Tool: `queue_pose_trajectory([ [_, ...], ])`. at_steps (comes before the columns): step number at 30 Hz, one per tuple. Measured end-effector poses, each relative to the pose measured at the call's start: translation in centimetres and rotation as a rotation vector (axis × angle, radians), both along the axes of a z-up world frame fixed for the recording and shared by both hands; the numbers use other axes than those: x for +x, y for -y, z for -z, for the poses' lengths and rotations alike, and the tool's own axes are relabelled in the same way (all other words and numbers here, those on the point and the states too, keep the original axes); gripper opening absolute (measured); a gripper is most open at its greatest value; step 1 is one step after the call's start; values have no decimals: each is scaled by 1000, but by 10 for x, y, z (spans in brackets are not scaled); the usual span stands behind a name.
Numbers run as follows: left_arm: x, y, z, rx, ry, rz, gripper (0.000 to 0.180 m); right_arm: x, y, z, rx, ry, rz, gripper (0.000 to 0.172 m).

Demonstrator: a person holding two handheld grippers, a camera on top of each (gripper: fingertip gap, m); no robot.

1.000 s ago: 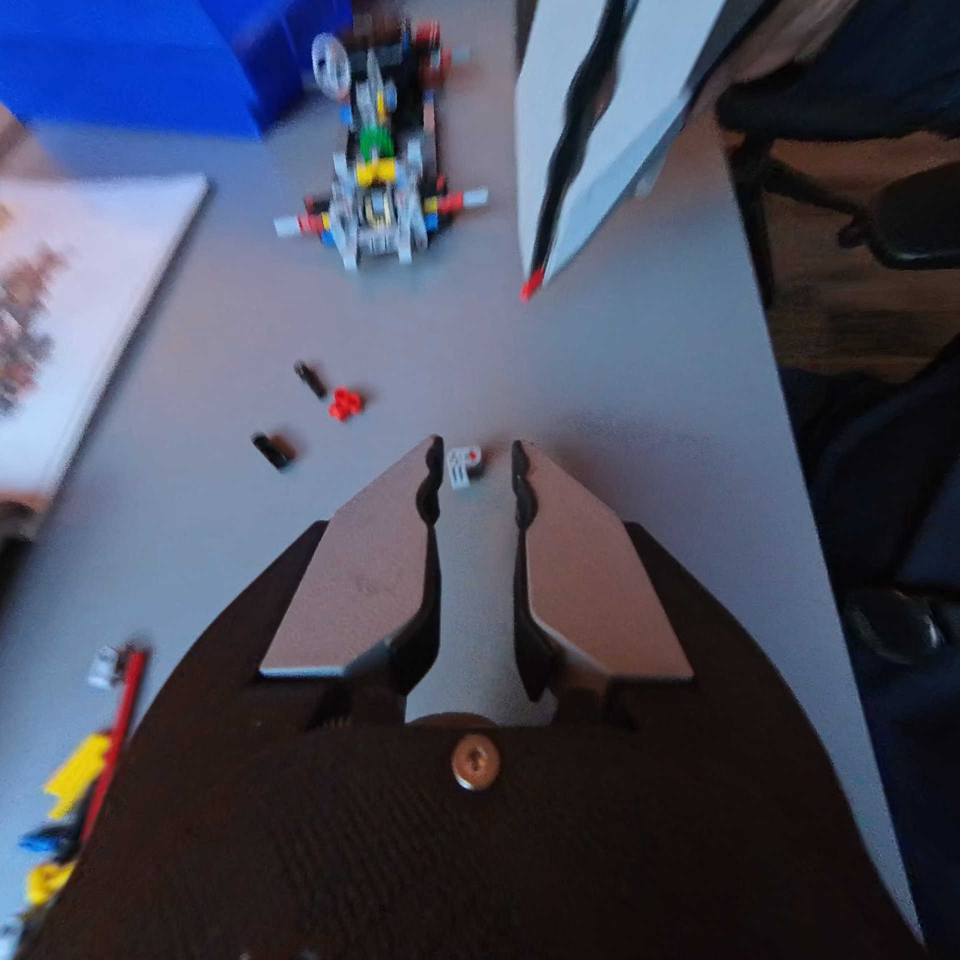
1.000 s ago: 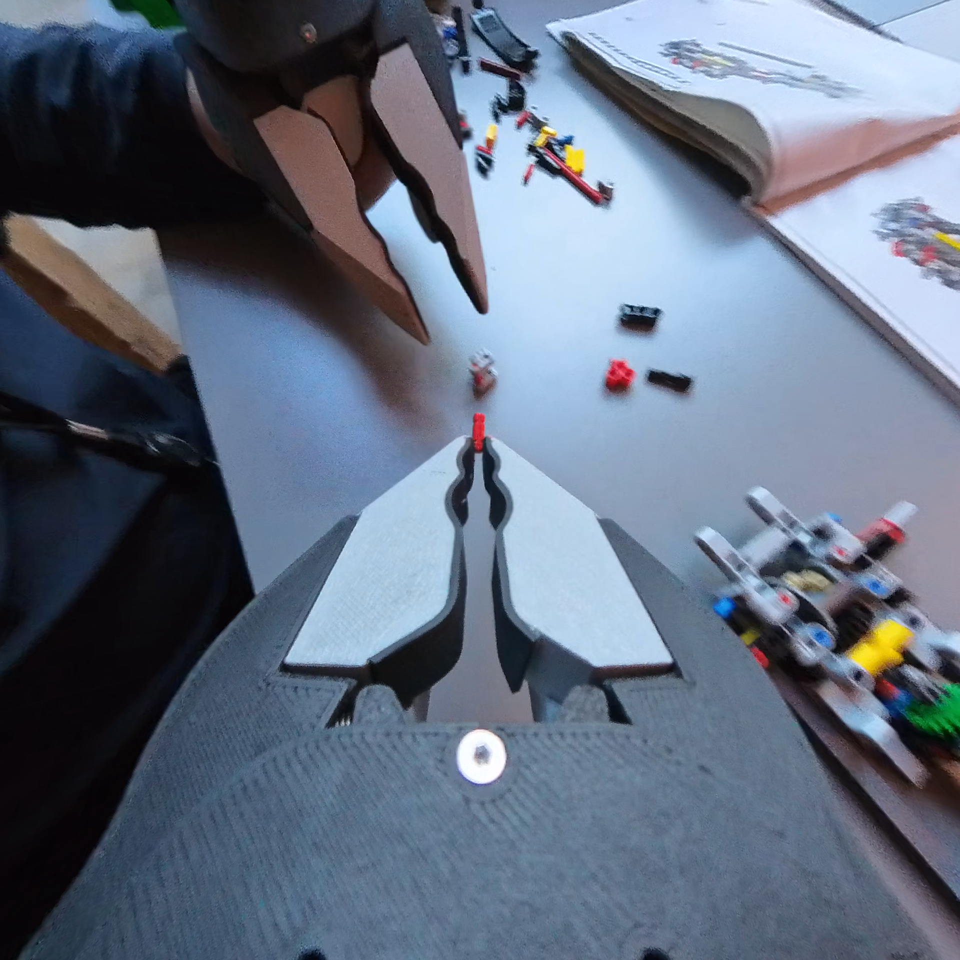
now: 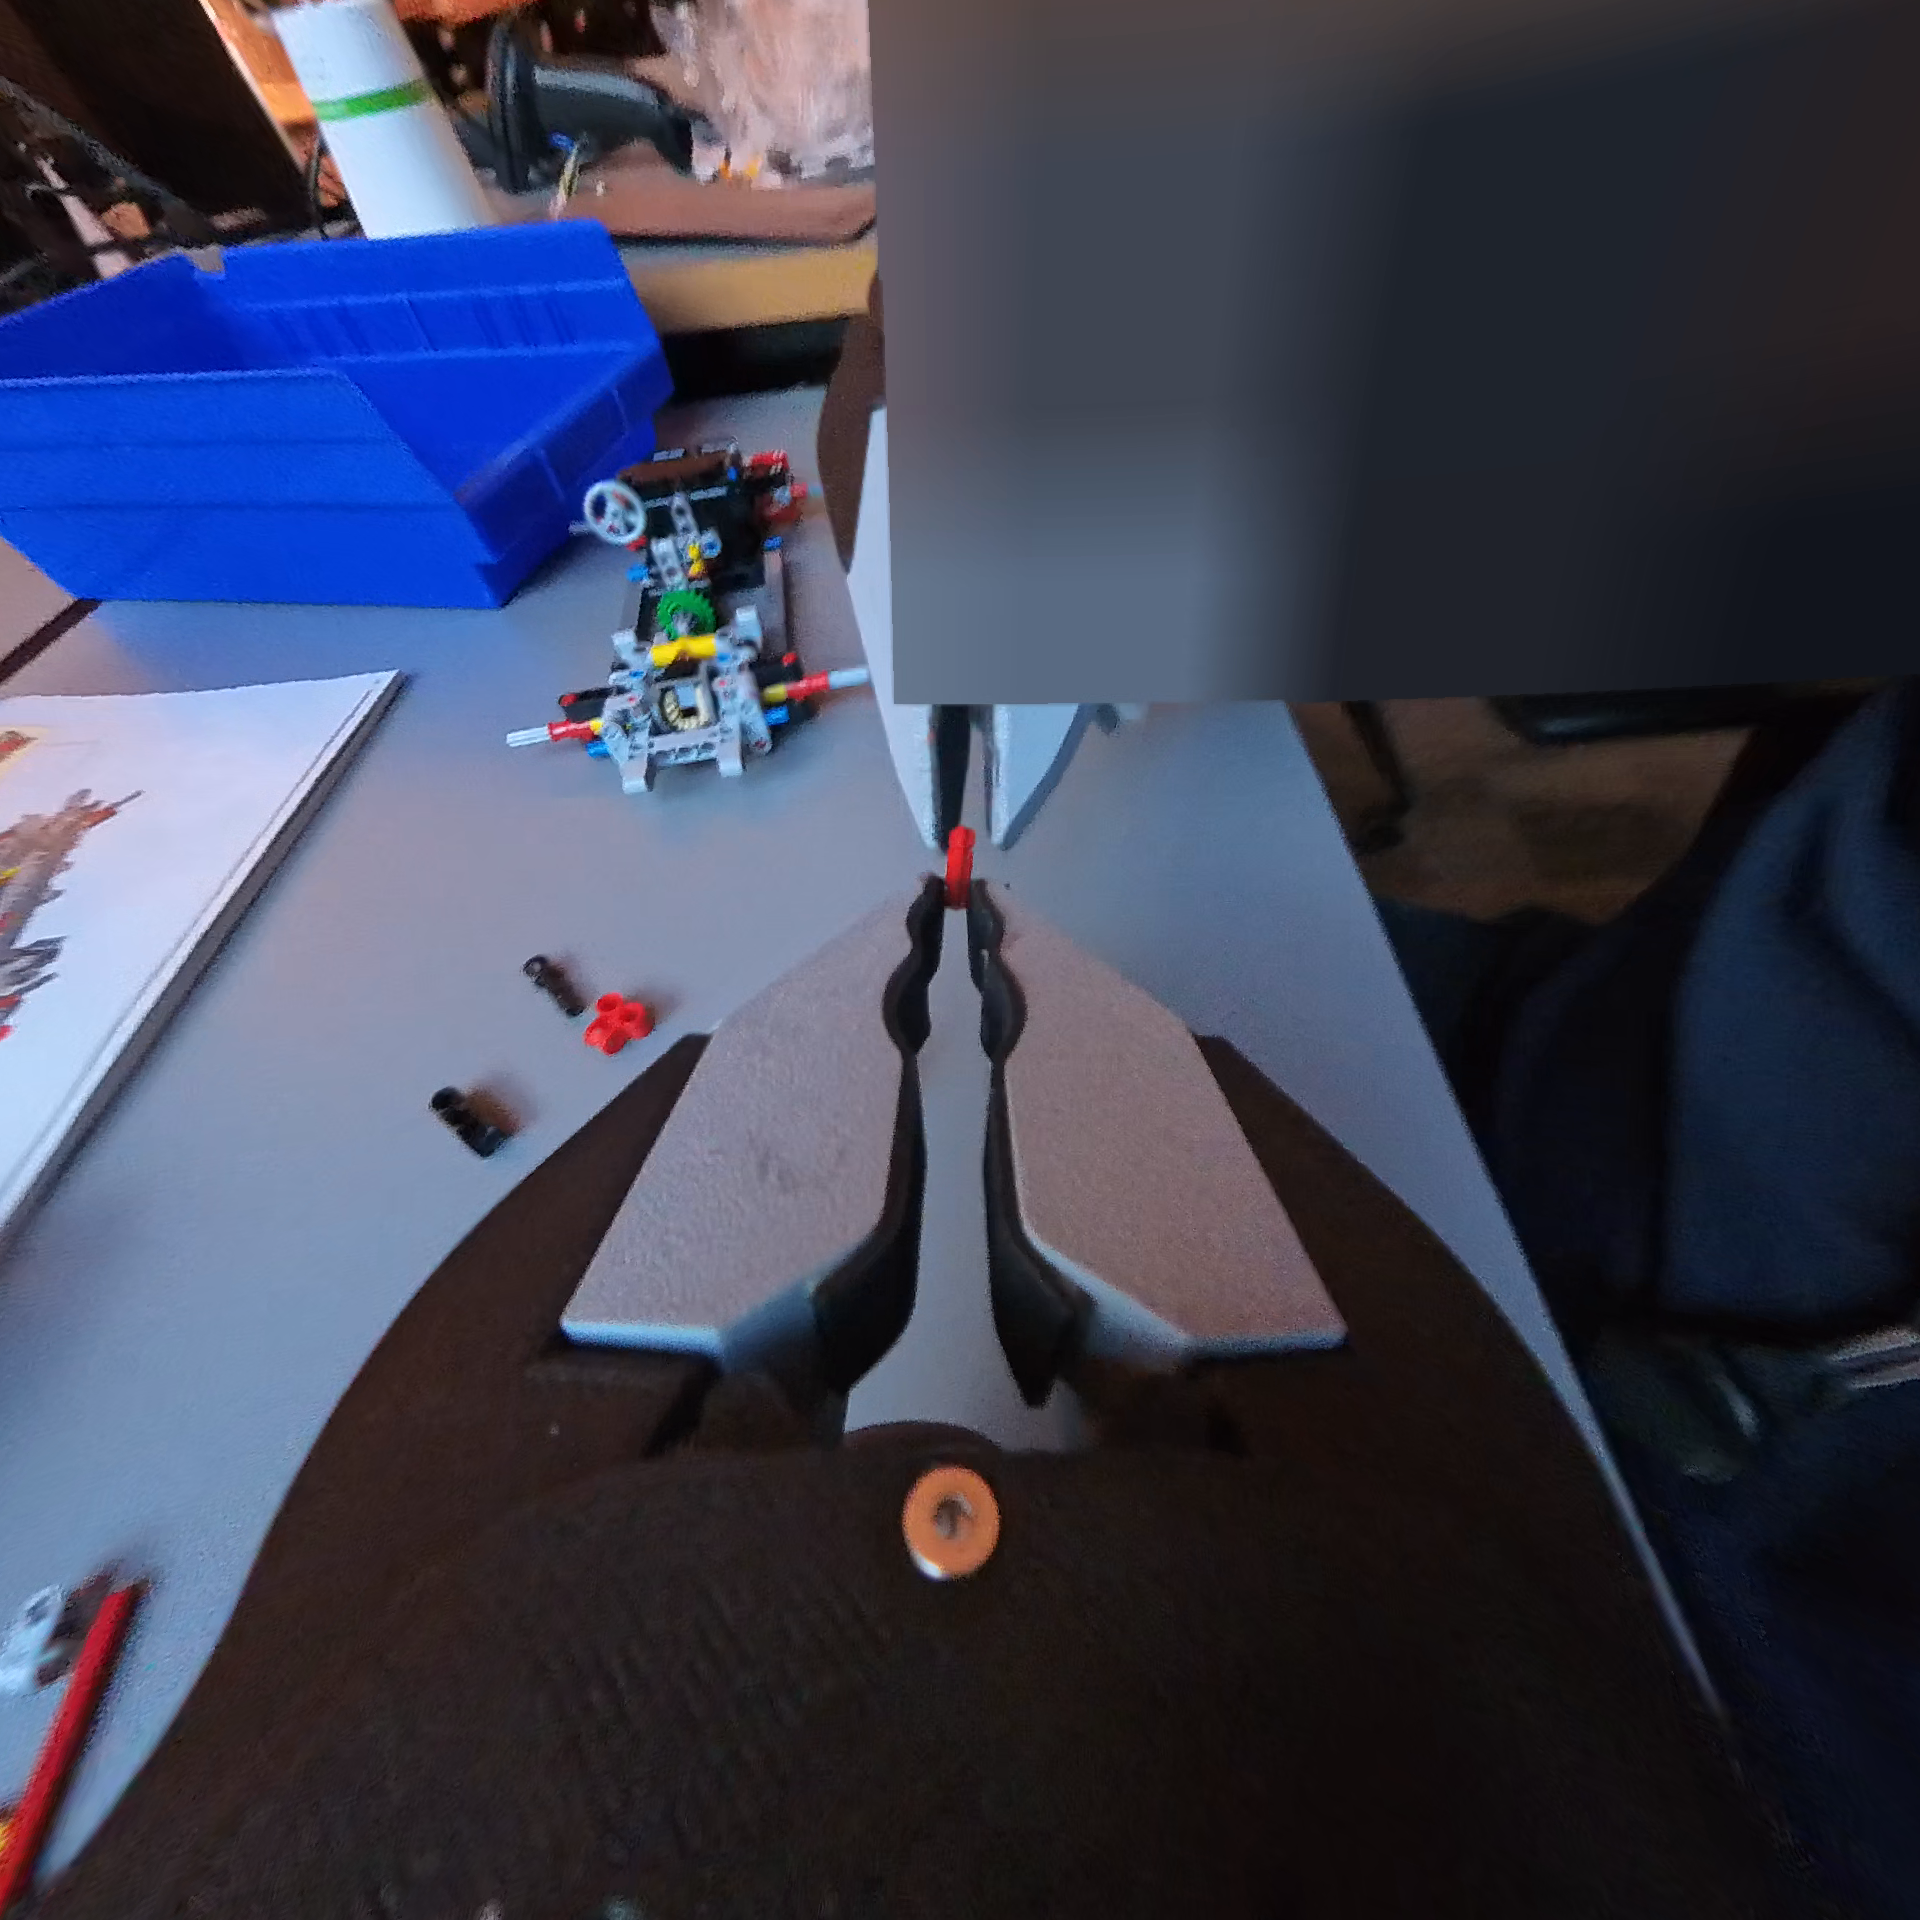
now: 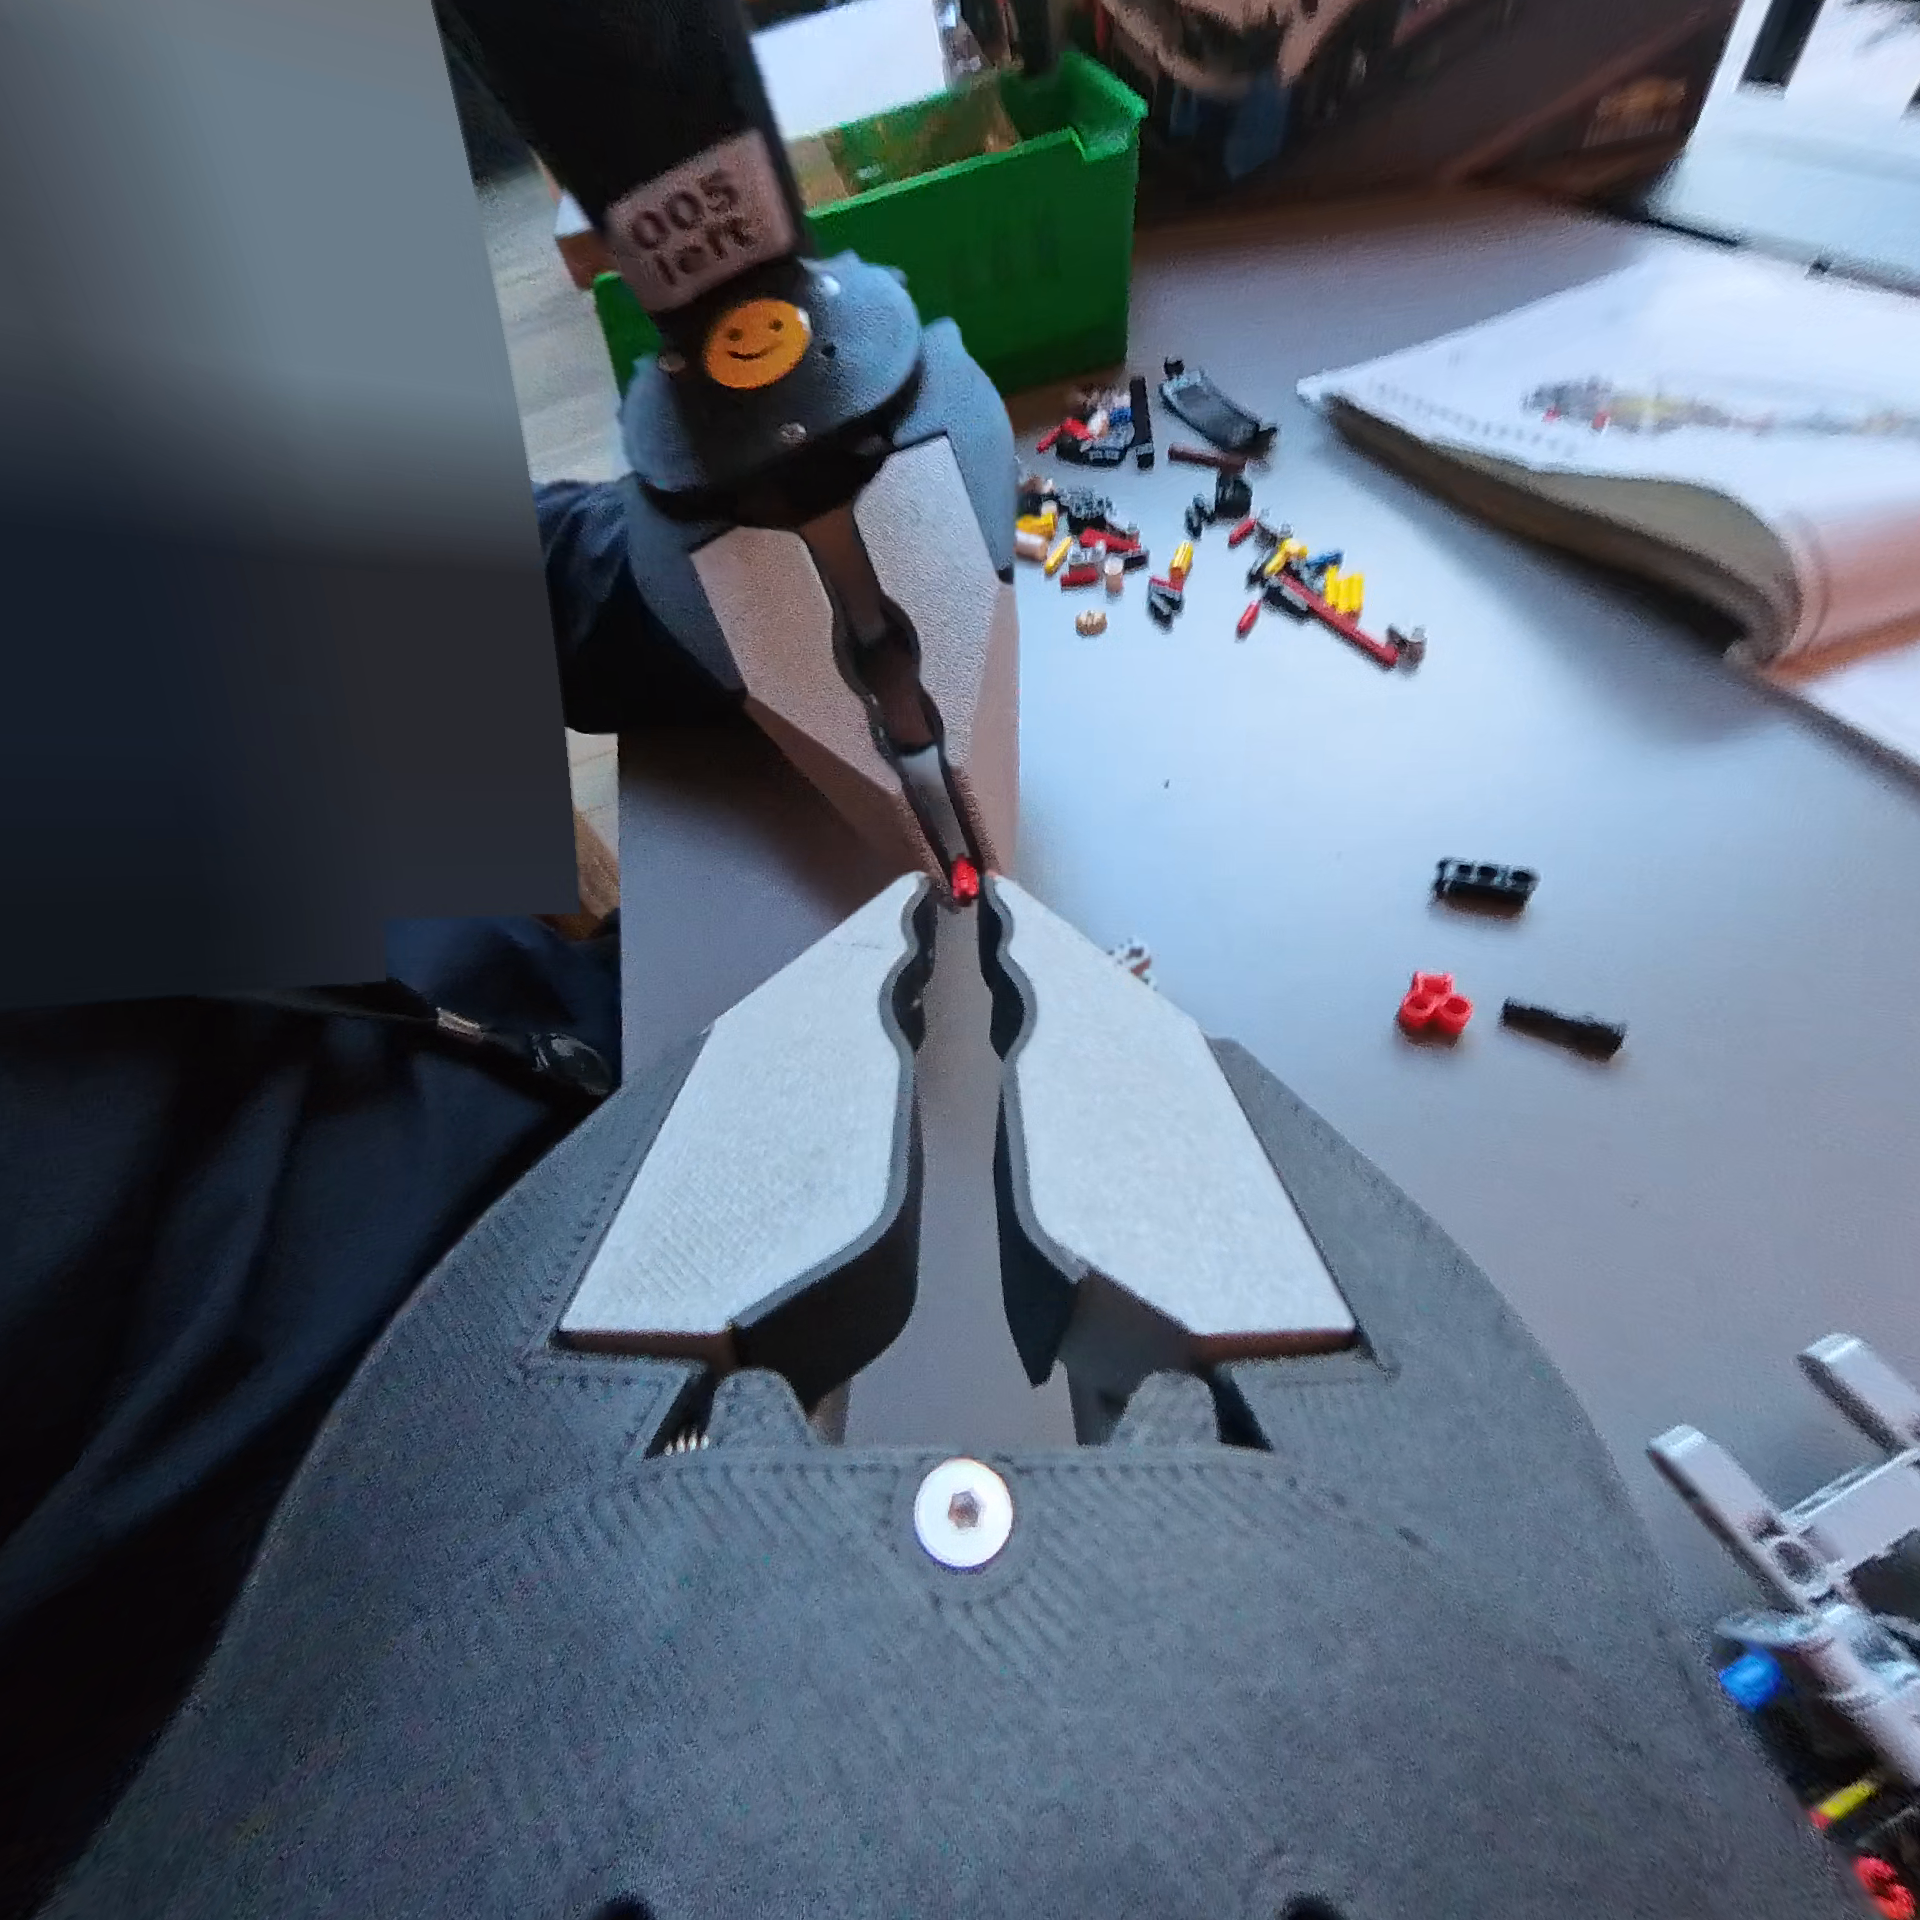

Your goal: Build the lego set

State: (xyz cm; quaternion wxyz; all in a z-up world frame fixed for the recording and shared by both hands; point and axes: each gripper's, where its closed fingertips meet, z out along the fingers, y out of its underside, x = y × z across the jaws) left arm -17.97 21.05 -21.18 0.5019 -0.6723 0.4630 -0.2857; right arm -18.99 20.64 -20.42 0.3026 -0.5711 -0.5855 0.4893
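Observation:
My left gripper (image 3: 956, 902) is shut on a small red pin (image 3: 960, 862), which sticks out forward from its tips above the grey table (image 3: 1143, 831). The right wrist view shows the same: the left gripper's fingertips (image 4: 951, 847) pinch the red pin (image 4: 964, 881). My right gripper (image 4: 956, 896) faces it tip to tip. Its jaws stand slightly apart around the pin's free end, with a gap beside each pad. It also shows in the left wrist view (image 3: 966, 826). A small grey piece (image 4: 1135, 956) lies on the table beside the right finger.
A red connector (image 3: 618, 1021) and two black pins (image 3: 554, 984) (image 3: 473, 1120) lie to the left. A part-built chassis (image 3: 686, 644), a blue bin (image 3: 312, 416), a green bin (image 4: 987, 229), an open instruction book (image 4: 1610, 468) and several loose parts (image 4: 1195, 540) stand around. The table edge runs close by (image 3: 1403, 987). The grippers are tip to tip, or close to it. Left tips and right tips are each some 12 cm from the red connector (image 3: 618, 1021). Look for it in the right wrist view (image 4: 1430, 1003) too.
The left gripper rose from over the grey piece, met the right gripper and shut on the red pin. The right gripper, shut on that pin before, has opened slightly.

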Motion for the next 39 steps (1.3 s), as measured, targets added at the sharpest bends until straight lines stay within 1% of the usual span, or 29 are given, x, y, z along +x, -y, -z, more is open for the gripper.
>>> queue_pose_trajectory([
  [2, 1, 1, -8, -25, 73, 16, 2, 0, 2, -10, 74, -53, 2, 5],
  [3, 1, 2, -11, -36, 98, 25, 2, -1, 1, -13, 112, -65, 11, 3],
  [6, 2, 3, -15, -40, 134, 30, 2, -2, 1, -17, 188, -67, 23, 1],
  [11, 1, 3, -20, -20, 164, 30, 1, -2, 0, -19, 232, -68, 19, 2],
  [13, 2, 5, -22, 3, 157, 35, 2, -2, 2, -20, 242, -69, 11, 4],
  [16, 3, 6, -21, 20, 143, 33, 2, -1, 4, -20, 253, -64, 0, 1],
  [23, 6, 9, -22, -19, 176, 59, 2, 2, 8, -20, 303, -71, -29, 2],
  [25, 6, 10, -24, -25, 194, 65, 2, 2, 12, -22, 306, -78, -45, 8],
  [27, 5, 11, -26, -39, 217, 77, 2, 2, 12, -23, 316, -82, -41, 6],
  [29, 6, 11, -25, -41, 214, 80, 2, 2, 10, -23, 324, -76, -31, 1],
  [33, 7, 13, -23, -51, 207, 89, 2, 3, 12, -21, 316, -67, -44, 1],
  [35, 6, 12, -20, -87, 207, 91, 2, 3, 11, -18, 319, -55, -38, 1],
  [37, -1, 10, -16, -151, 190, 86, 9, 4, 3, -10, 336, -18, -4, 1],
  [39, -21, -4, -1, -218, 112, -22, 13, 8, -9, 2, 368, 49, 37, 1],
])
